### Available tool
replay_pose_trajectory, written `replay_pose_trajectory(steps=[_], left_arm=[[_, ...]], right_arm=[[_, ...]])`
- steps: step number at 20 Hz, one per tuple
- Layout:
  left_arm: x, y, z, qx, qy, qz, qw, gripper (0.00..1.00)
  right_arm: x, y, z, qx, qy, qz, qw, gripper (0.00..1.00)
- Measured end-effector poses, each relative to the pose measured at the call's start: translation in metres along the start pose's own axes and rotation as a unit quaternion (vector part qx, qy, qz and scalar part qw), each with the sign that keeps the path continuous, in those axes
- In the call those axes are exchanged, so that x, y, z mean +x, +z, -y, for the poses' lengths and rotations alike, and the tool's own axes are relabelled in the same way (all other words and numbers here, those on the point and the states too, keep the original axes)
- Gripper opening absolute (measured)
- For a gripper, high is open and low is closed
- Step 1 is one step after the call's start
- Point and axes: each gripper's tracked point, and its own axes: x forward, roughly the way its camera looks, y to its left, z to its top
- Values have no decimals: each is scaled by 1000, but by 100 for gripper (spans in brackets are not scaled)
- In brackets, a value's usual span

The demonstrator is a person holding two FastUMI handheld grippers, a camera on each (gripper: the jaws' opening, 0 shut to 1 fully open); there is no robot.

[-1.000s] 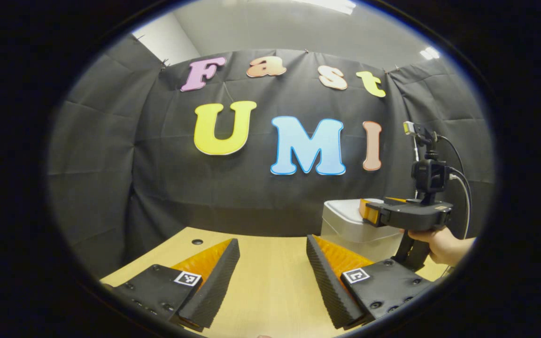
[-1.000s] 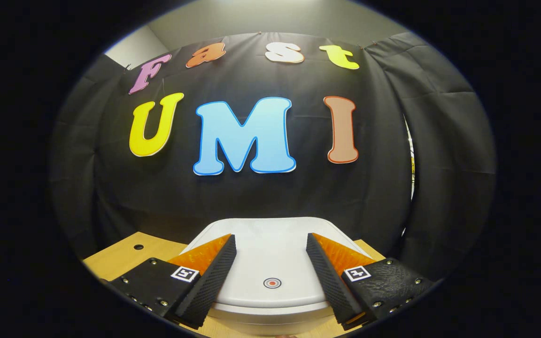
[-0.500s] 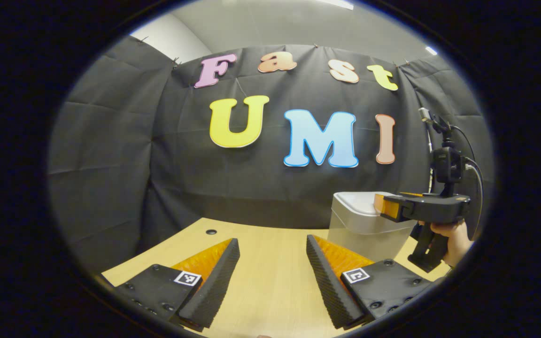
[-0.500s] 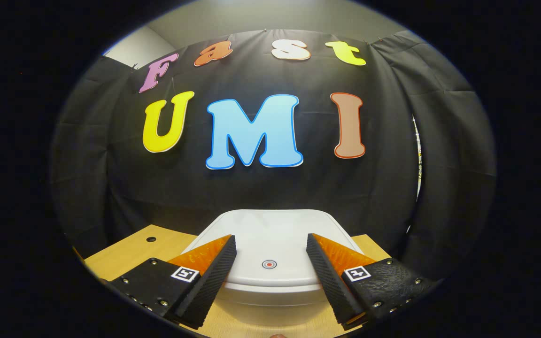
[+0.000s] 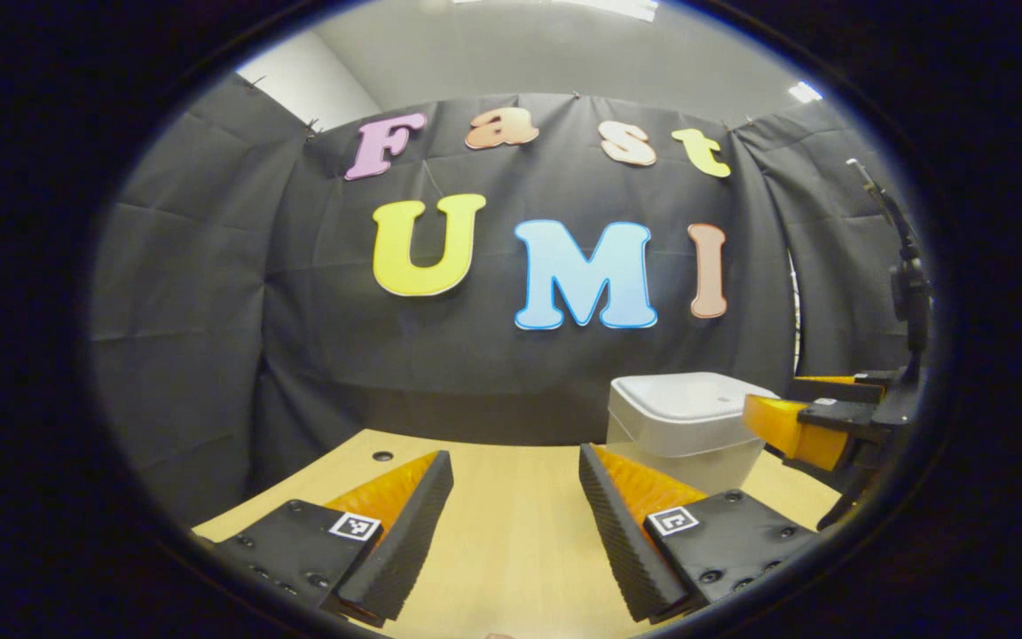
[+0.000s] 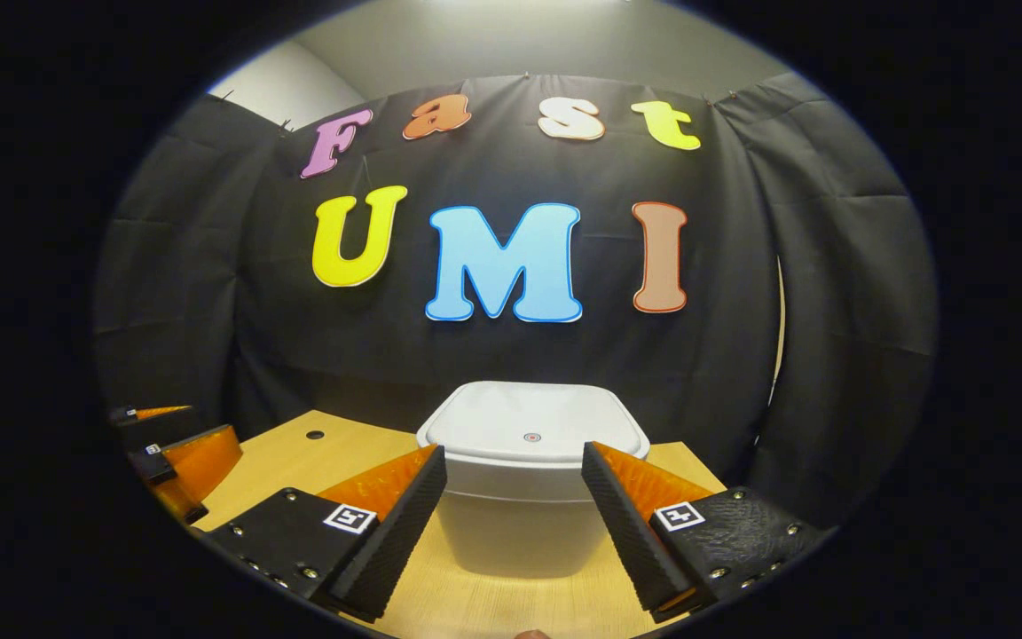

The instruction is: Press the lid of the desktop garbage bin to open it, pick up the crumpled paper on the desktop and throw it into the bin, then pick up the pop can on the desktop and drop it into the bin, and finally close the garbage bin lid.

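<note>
The left gripper view looks low and level across the worktop [image 5: 493, 550] toward the far cloth wall, over its own open left claw [image 5: 515, 506], with the bin [image 5: 687, 426] off to its right. The right gripper view sits nearer the bin [image 6: 529, 470], facing it squarely over the open right claw [image 6: 514, 506]. Both share the bin, worktop and wall; each catches the other claw at its edge.
</note>
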Motion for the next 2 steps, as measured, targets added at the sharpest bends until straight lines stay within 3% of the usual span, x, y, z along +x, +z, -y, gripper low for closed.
replay_pose_trajectory(steps=[2], left_arm=[[5,3,3,3,-14,4,1000,94]], right_arm=[[-13,7,-1,0,-10,11,1000,98]])
